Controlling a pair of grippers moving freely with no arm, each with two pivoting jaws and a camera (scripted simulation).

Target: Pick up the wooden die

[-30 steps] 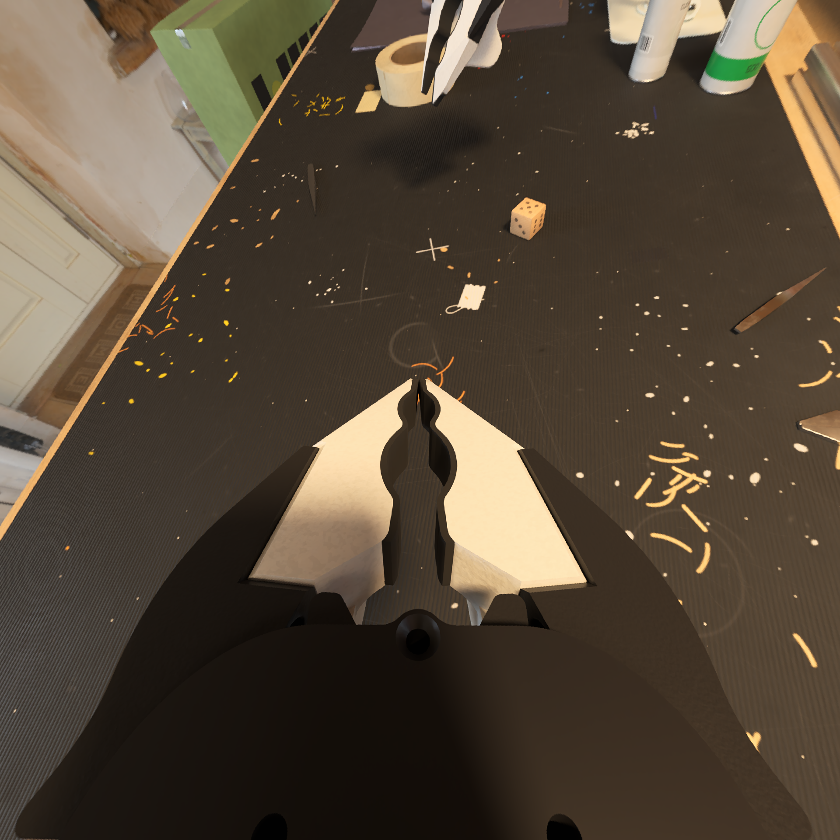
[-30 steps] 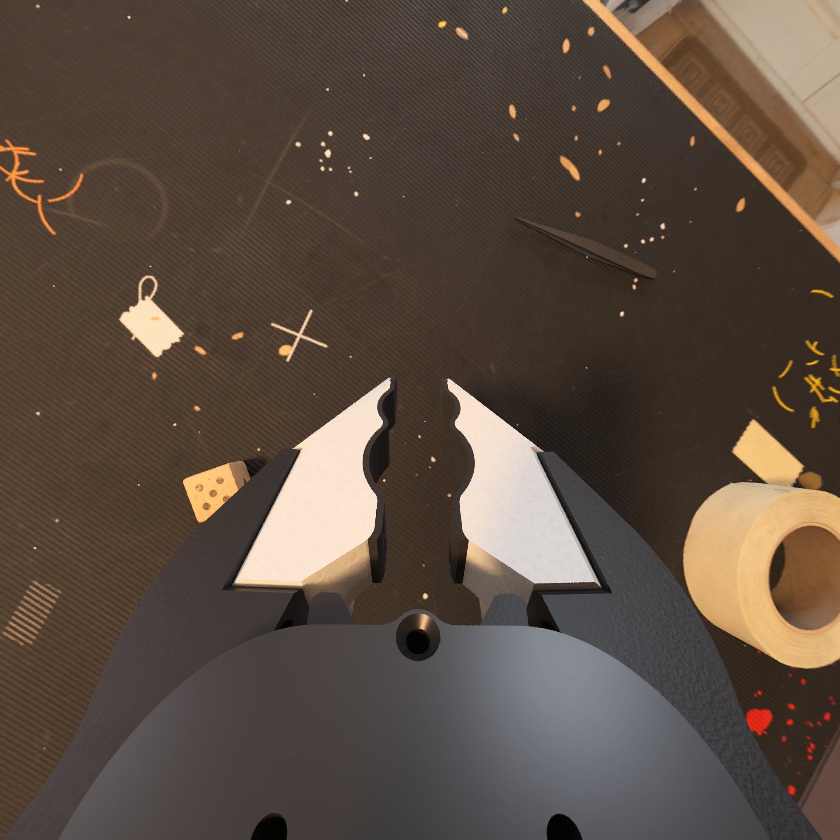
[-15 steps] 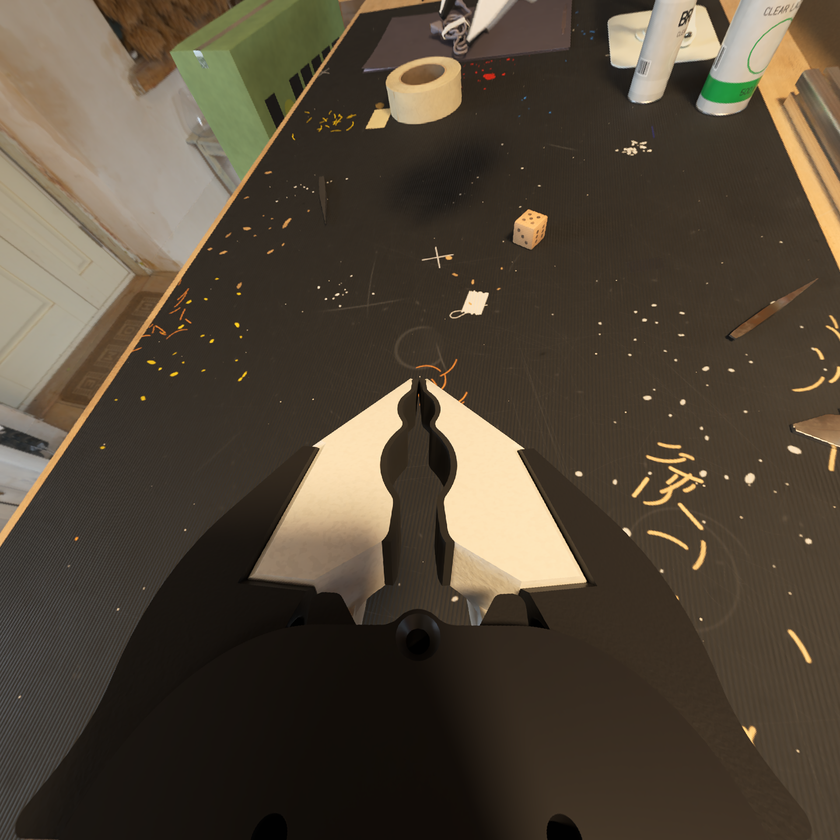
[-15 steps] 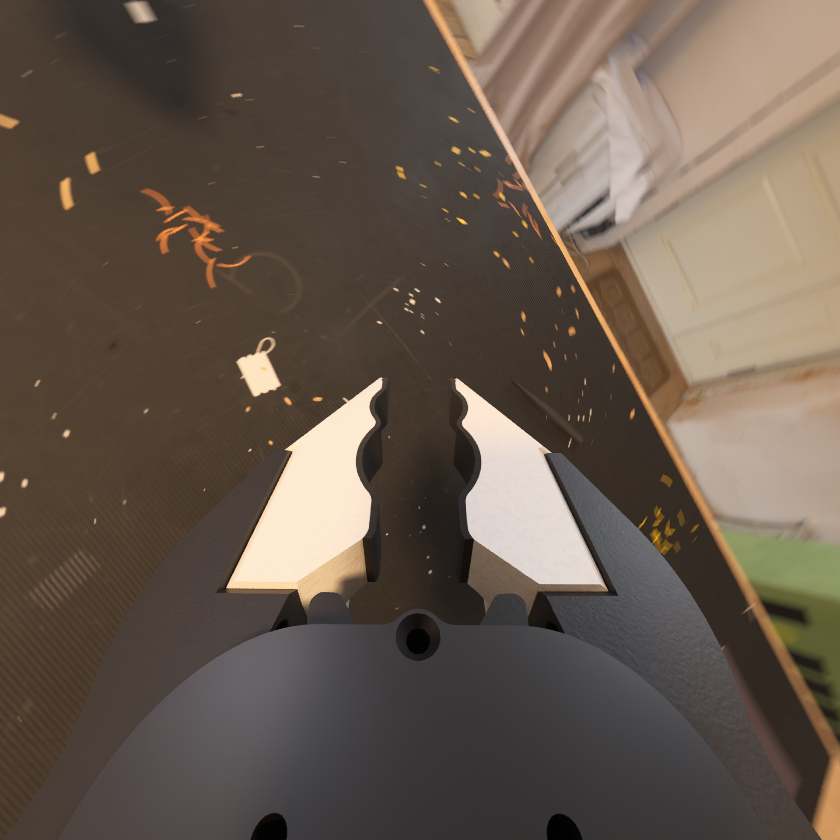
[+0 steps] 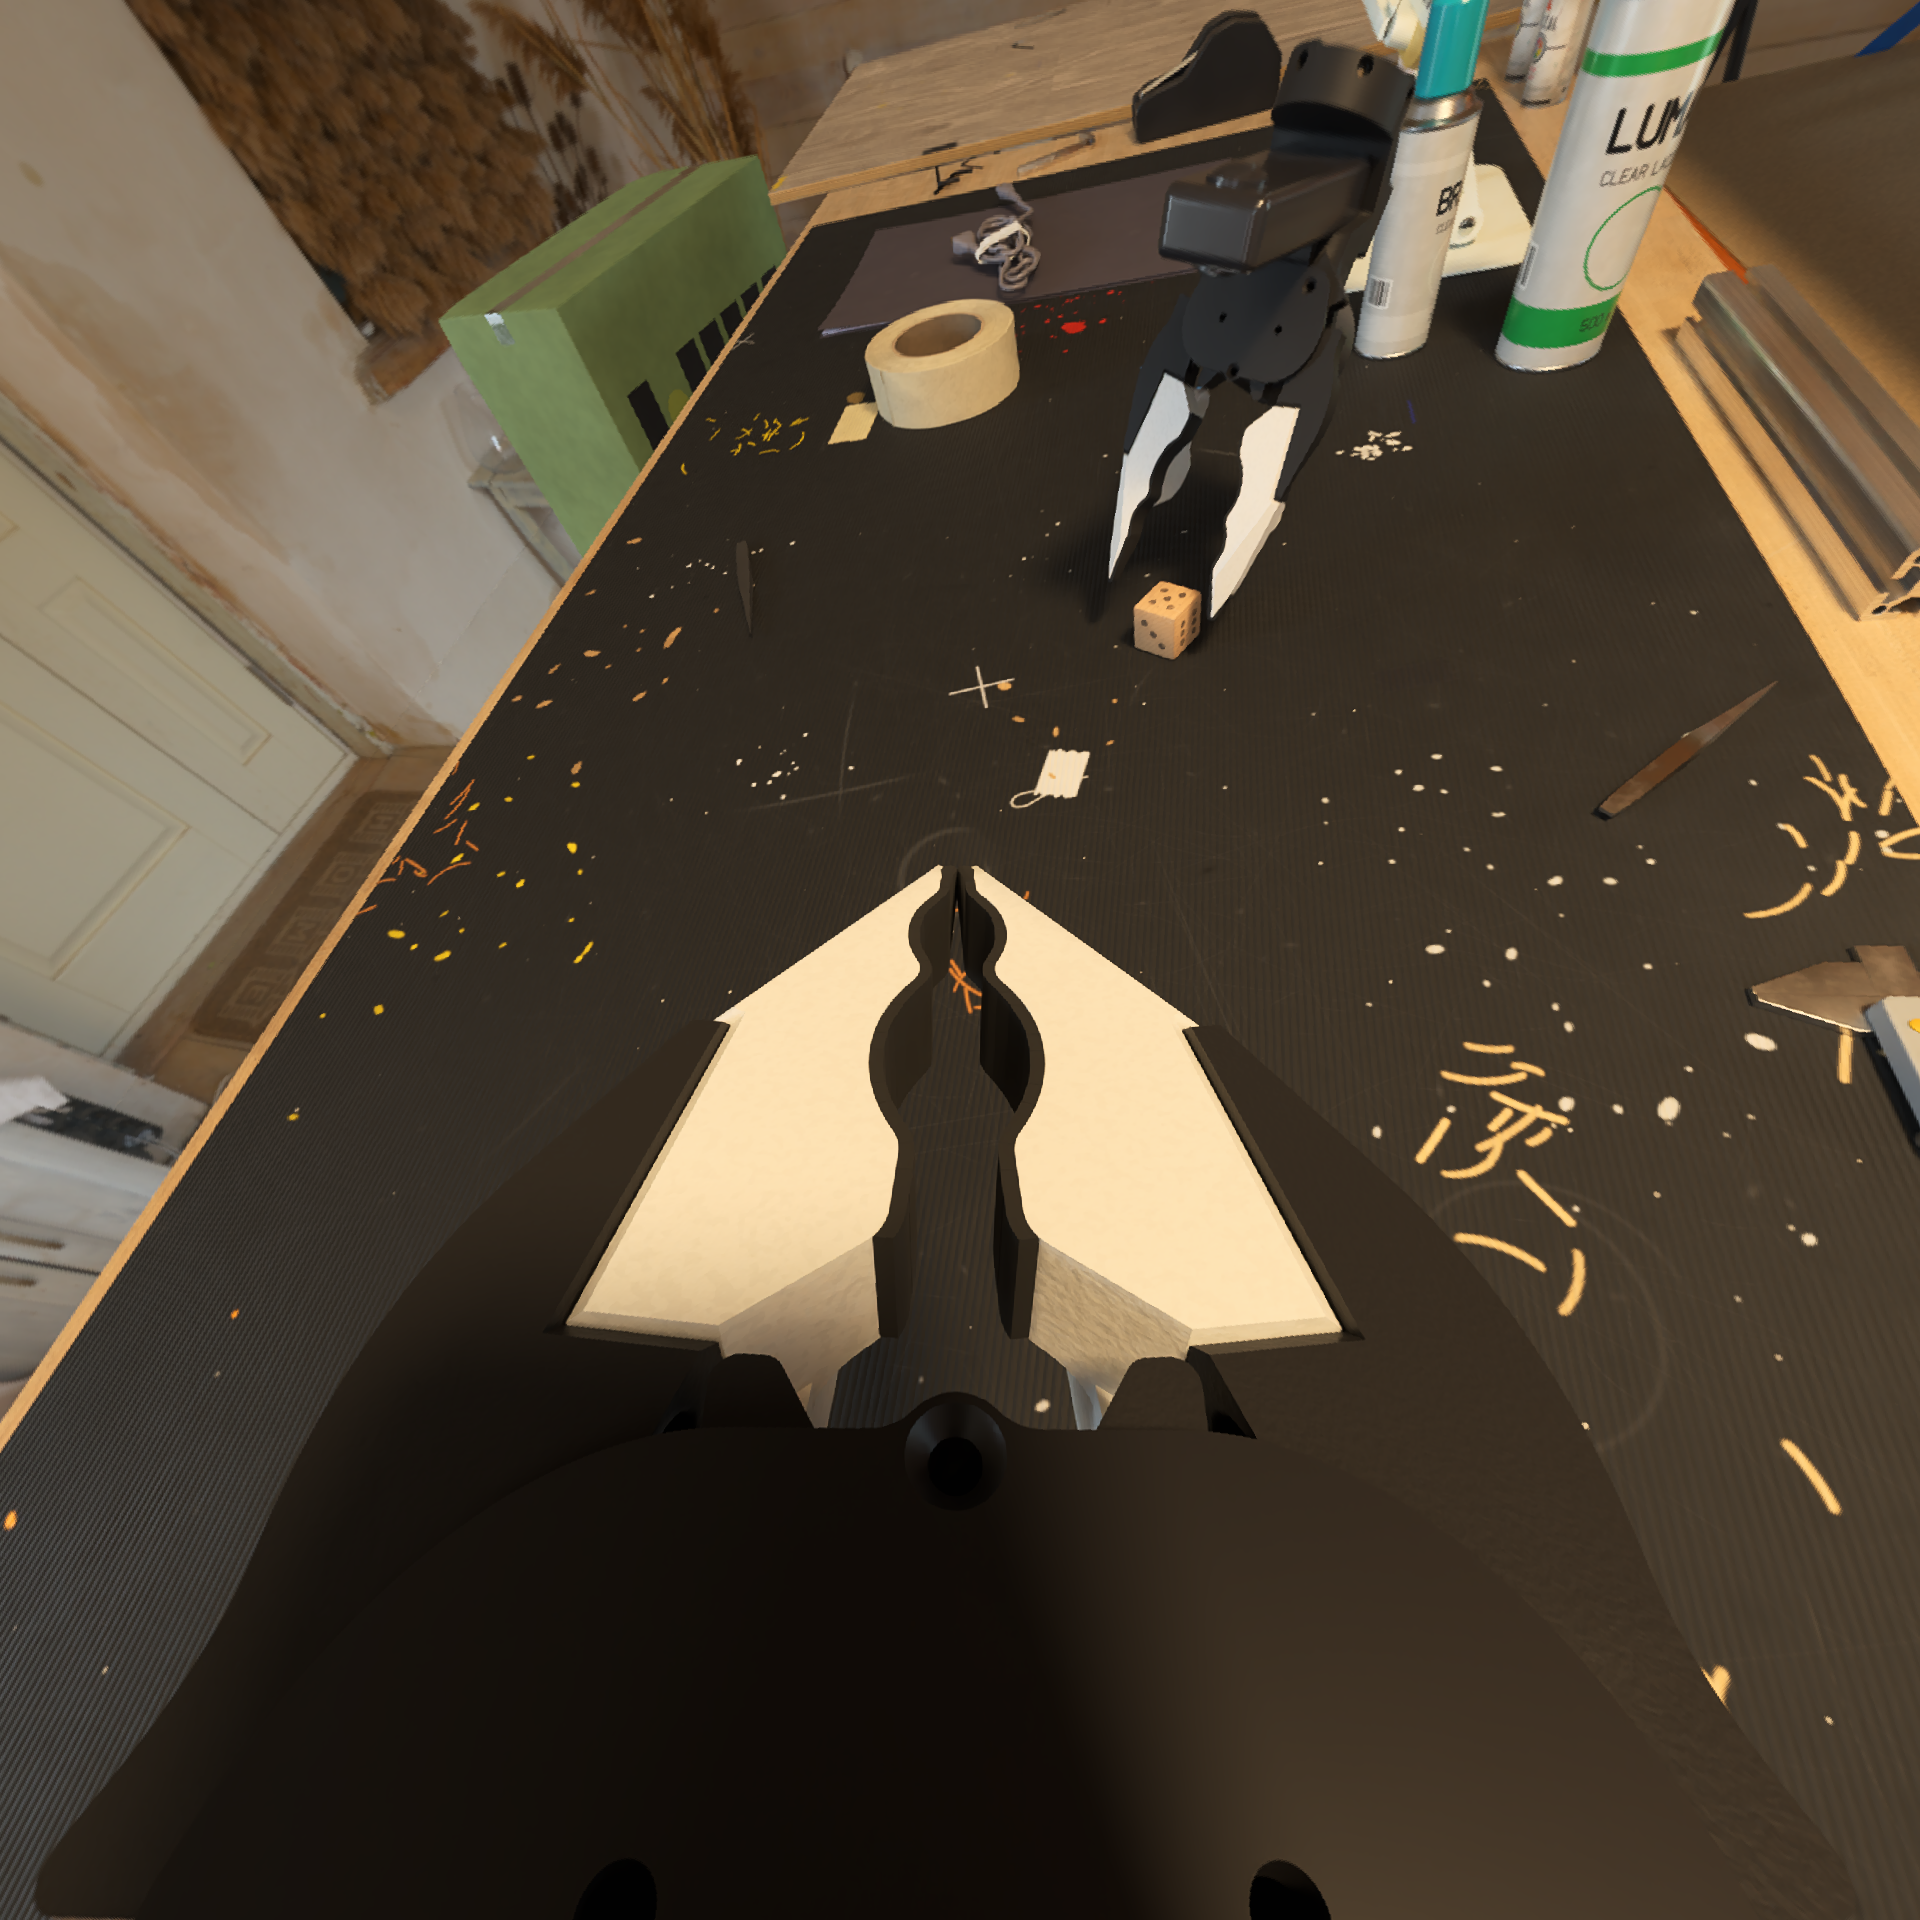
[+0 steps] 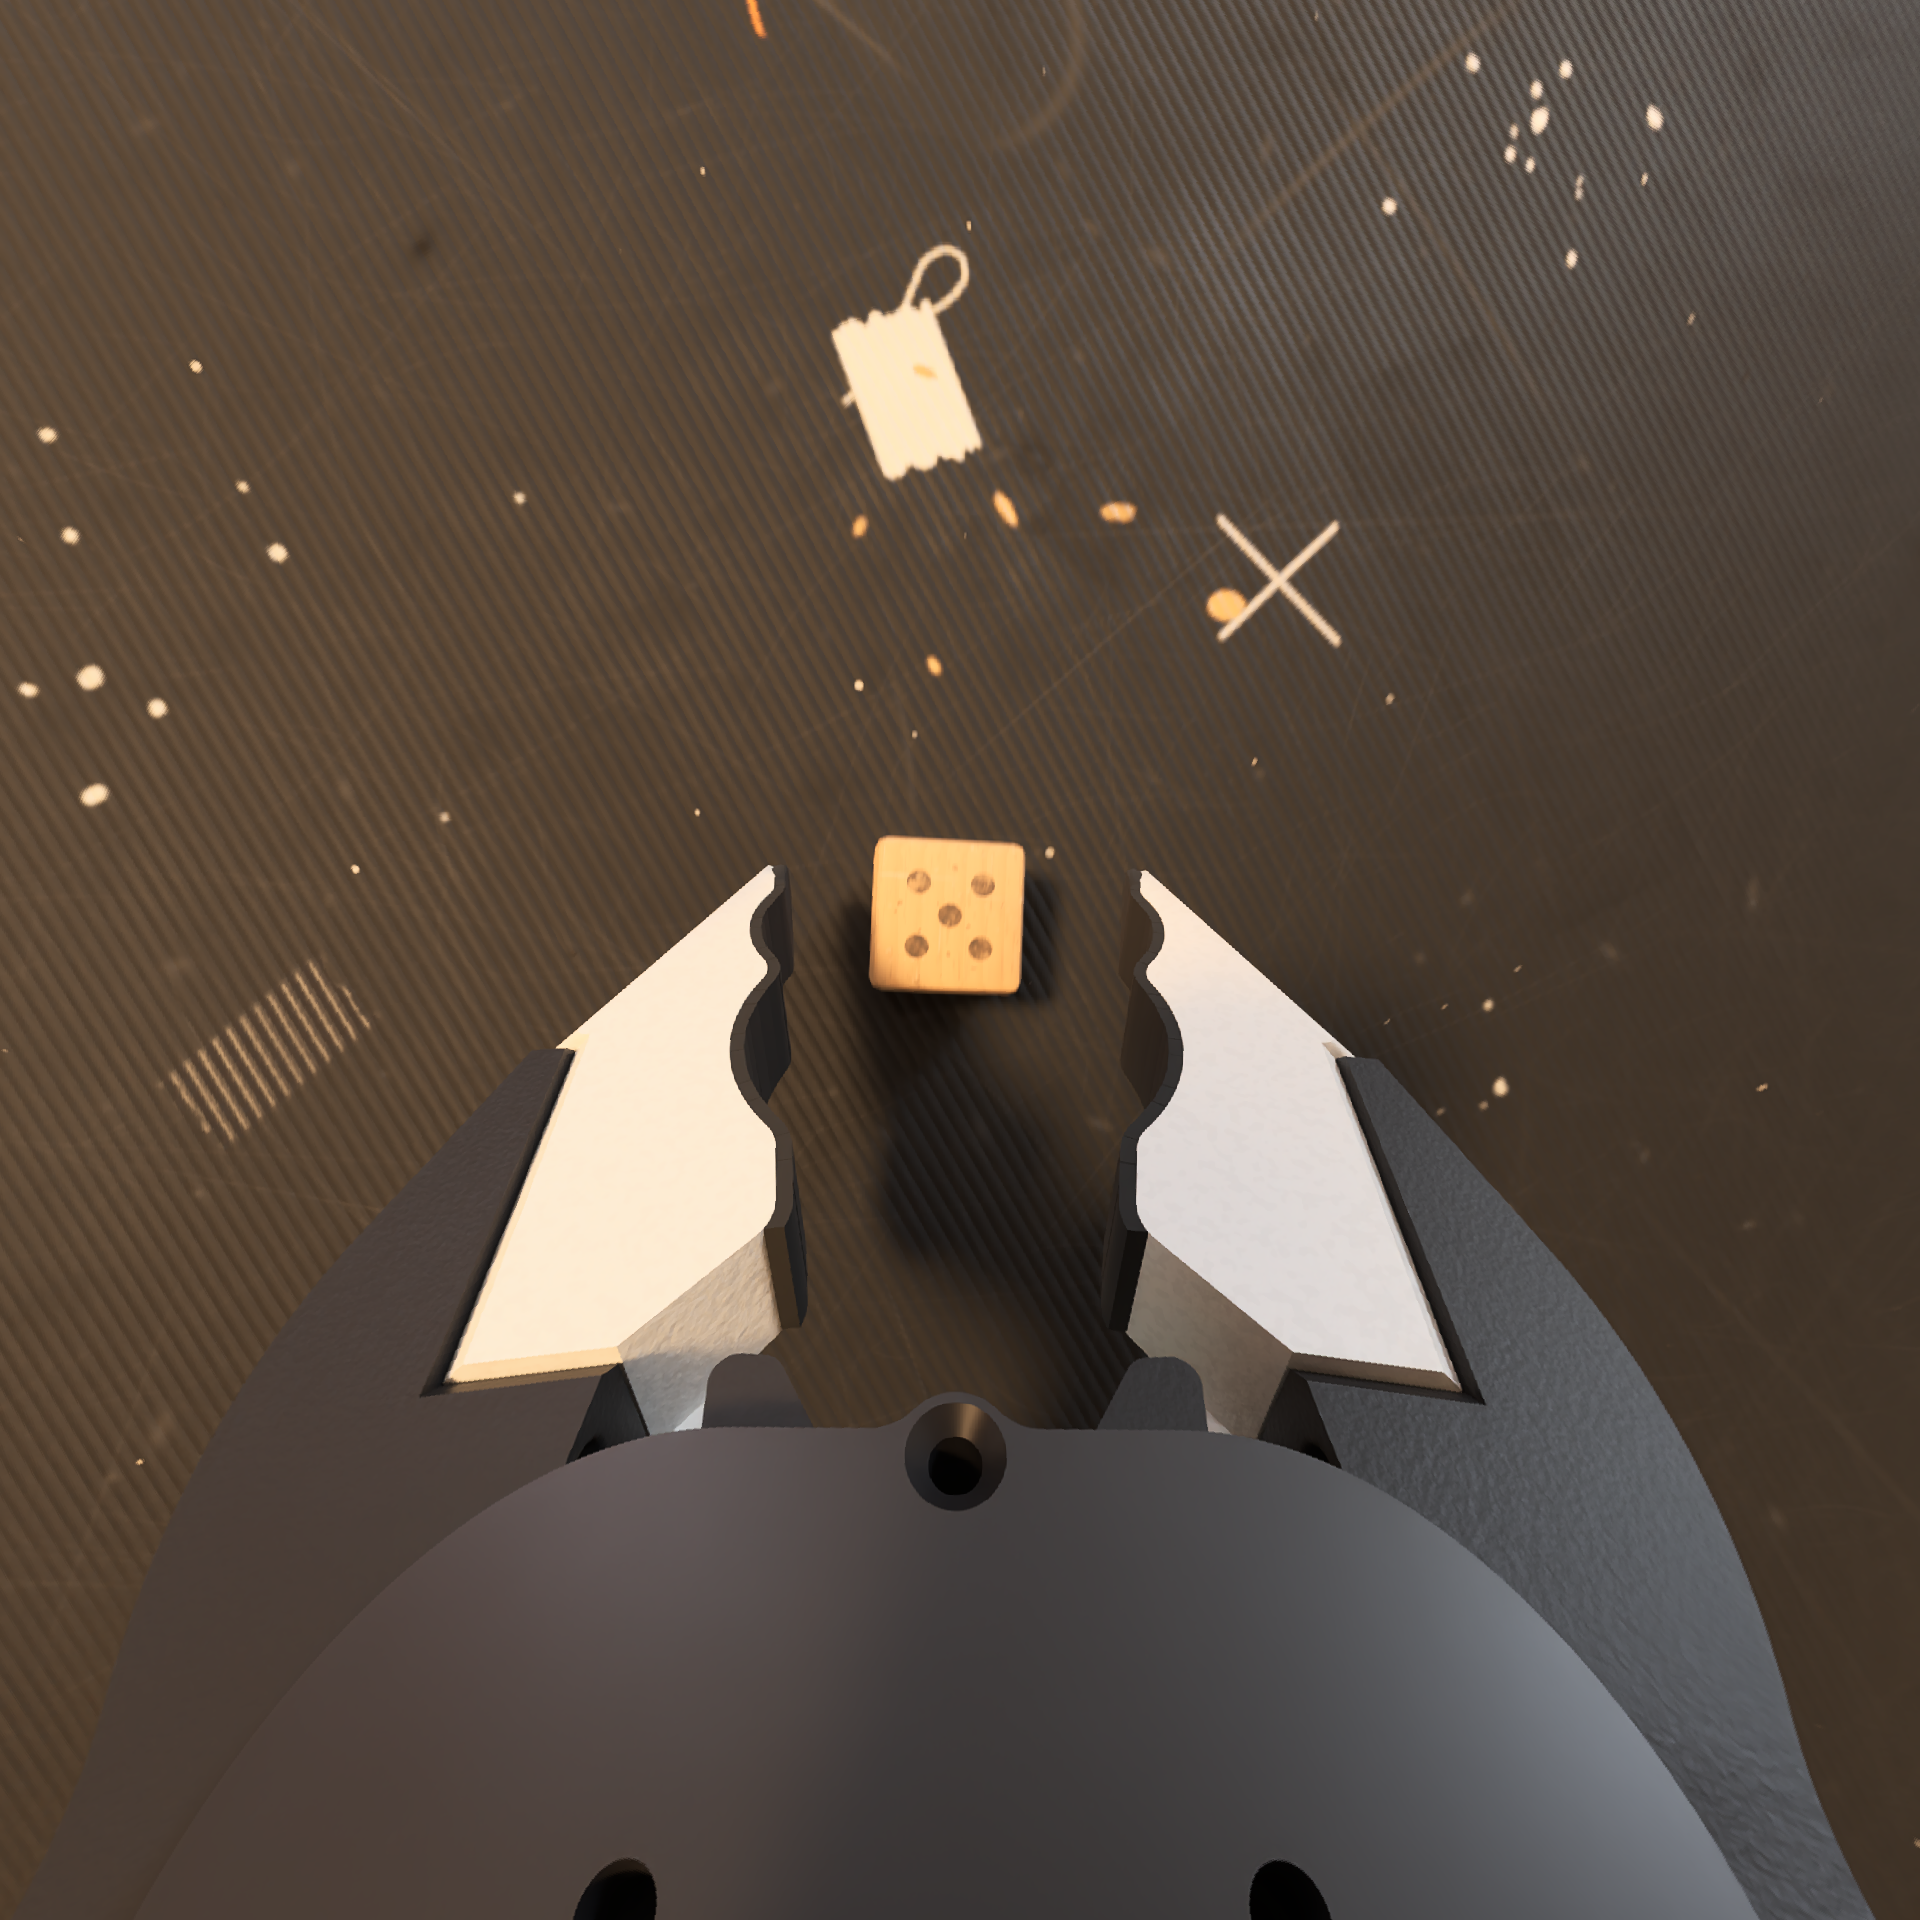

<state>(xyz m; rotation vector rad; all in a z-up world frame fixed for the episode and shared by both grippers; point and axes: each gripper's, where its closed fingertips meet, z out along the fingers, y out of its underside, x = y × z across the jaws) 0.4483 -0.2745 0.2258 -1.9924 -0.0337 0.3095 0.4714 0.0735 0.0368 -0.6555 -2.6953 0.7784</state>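
Observation:
The wooden die (image 6: 947,915) is a small light cube with dark pips, resting on the black mat. In the right wrist view it lies just beyond and between the tips of my right gripper (image 6: 956,883), which is open and empty. In the left wrist view the die (image 5: 1166,620) sits mid-table and the right gripper (image 5: 1169,561) hangs over it, tips pointing down on either side and behind it. My left gripper (image 5: 957,873) is shut and empty, low over the mat, well short of the die.
A tape roll (image 5: 942,362) and a green box (image 5: 613,322) are at the far left. Two spray cans (image 5: 1590,197) stand at the far right. A thin blade (image 5: 1683,750) lies right of the die. A white tag (image 5: 1060,777) lies between my left gripper and the die.
The right gripper has swung back down over the die and opened wider; the die now lies between its tips. The left gripper has stayed shut, its view tilted up a little.

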